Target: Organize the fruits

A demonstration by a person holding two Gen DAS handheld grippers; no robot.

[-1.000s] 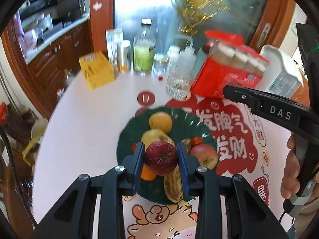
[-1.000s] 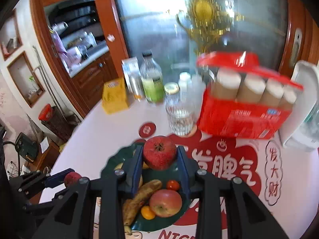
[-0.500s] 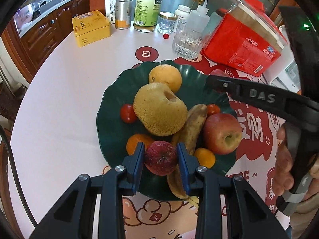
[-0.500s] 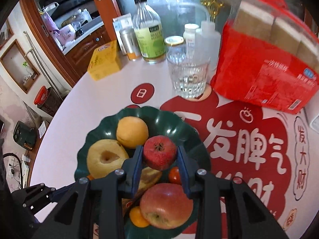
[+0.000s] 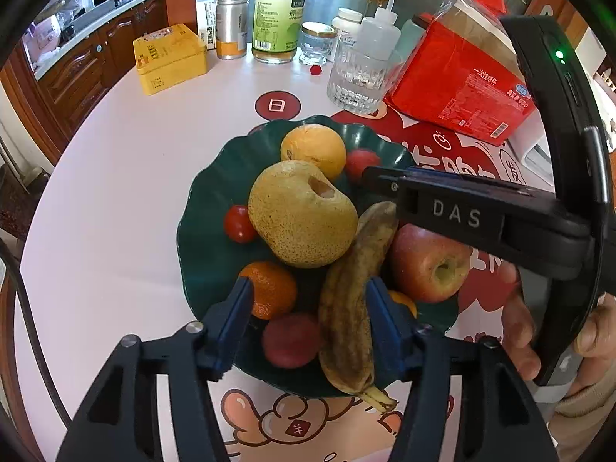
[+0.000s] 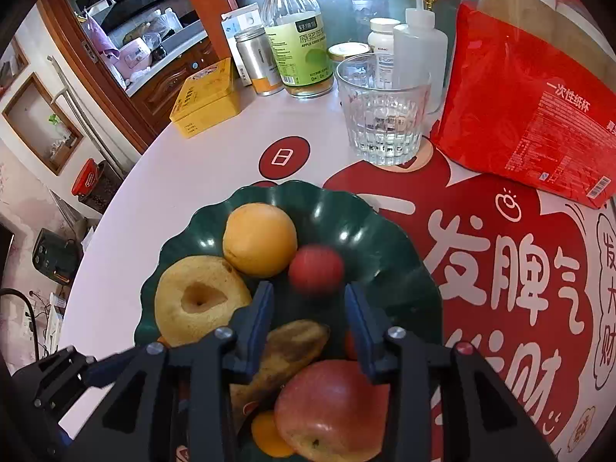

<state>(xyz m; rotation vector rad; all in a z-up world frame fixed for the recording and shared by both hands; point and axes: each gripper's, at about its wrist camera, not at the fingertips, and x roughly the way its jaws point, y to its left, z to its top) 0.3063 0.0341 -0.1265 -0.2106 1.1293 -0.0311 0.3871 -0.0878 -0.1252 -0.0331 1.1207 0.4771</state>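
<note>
Left wrist view shows my left tongs (image 5: 308, 300) now wide, plum (image 5: 291, 340) dropped on plate (image 5: 208, 200); right tongs (image 6: 309, 304) wide too, their plum (image 6: 315, 269) released, so both are placed.

Both fisheye views look steeply down from close above the scalloped dark green plate (image 5: 200, 208) of fruit. The left wrist view sits at the plate's near edge, facing the bottles at the frame's top. The right wrist view faces likewise; both share the ribbed clear drinking glass (image 6: 385, 115) and the plate (image 6: 389, 242).
</note>
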